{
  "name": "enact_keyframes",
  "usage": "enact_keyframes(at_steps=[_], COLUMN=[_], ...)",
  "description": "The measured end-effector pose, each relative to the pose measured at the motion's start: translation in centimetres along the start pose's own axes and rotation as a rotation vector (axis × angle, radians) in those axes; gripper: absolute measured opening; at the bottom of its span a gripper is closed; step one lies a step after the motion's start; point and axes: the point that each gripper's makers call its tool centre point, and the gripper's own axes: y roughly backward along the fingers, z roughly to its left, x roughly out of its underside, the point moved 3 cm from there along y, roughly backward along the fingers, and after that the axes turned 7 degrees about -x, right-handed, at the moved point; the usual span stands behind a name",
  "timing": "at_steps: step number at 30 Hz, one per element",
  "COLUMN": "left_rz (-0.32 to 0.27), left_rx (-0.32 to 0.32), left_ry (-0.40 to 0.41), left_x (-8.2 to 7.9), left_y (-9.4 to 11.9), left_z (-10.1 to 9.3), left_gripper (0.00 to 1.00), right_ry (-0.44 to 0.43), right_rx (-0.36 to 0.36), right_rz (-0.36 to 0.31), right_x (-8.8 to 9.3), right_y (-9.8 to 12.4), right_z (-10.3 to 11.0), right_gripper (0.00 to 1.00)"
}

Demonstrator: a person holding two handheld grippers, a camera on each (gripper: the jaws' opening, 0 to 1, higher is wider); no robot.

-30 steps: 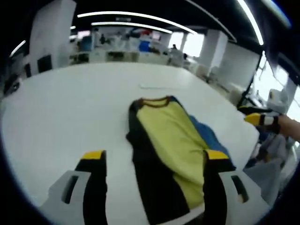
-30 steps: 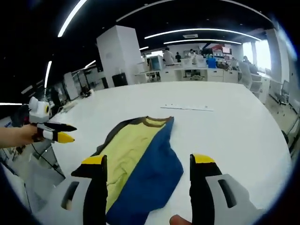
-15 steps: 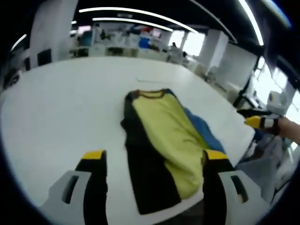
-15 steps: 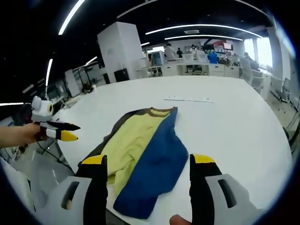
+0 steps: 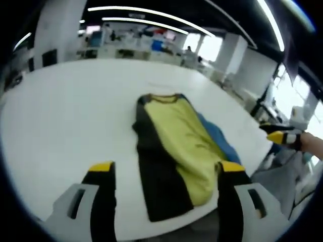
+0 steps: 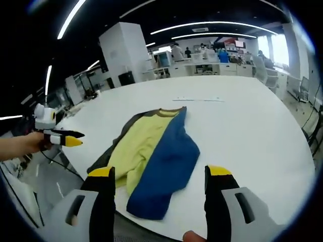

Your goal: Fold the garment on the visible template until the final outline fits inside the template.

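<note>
The shirt (image 5: 174,151), folded lengthwise with black, yellow and blue panels showing, lies on the white table (image 5: 65,126) in the middle of both views, its lower hem near the table edge. The left tongs (image 5: 164,174) and the right tongs (image 6: 159,176) stand wide apart and hold nothing.

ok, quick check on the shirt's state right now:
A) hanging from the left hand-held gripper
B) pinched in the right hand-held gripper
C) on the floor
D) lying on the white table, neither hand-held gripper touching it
D: the shirt lies flat on the white table, while the left hand-held gripper and the right hand-held gripper both stand open and empty, clear of the cloth.
</note>
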Motion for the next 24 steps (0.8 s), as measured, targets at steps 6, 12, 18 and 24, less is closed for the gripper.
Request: enact_keyframes(at_steps=[6,12,18,24], left_rz=[0.003,-0.002,-0.003,0.018], left_rx=[0.011,0.015,0.012,0.029], left_ry=[-0.002,-0.003,-0.003,-0.016], left_x=[0.5,0.7,1.0,1.6], left_y=[0.4,0.9,1.5,1.5], left_z=[-0.4,-0.6,-0.5,-1.3], left_gripper=[0.78,0.78,0.78,0.78], right_ry=[-0.001,0.007,0.014,0.033], right_rx=[-0.004,0.0,0.004,-0.014], right_rz=[0.004,0.003,0.005,0.043], right_x=[0.3,0.3,0.4,1.3], right_y=[0.2,0.7,1.2,0.8], right_z=[0.7,1.0,0.9,1.5], right_gripper=[0.72,0.73,0.73,0.73])
